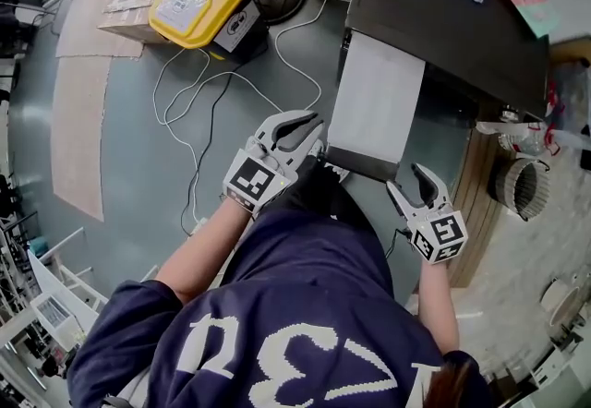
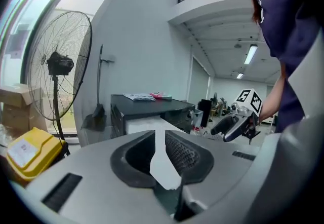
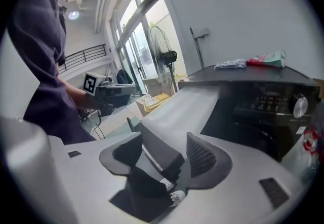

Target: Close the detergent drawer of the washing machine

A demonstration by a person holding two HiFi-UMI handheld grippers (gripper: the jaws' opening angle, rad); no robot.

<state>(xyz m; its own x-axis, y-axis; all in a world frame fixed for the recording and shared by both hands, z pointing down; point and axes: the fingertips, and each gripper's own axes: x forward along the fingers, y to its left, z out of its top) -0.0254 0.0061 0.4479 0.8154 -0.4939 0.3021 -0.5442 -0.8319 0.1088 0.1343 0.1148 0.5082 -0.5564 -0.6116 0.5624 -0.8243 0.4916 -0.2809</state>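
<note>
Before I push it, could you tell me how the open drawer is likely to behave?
The drawer looks rigid, a flat straight slab, so it should probably slide in rather than flex. It sticks far out of the washer, so an off-centre push might make it bind.

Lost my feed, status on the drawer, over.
Left gripper jaws barely apart, empty. Right gripper jaws wide, empty. Detergent drawer pulled out. No visible obstruction.
</note>
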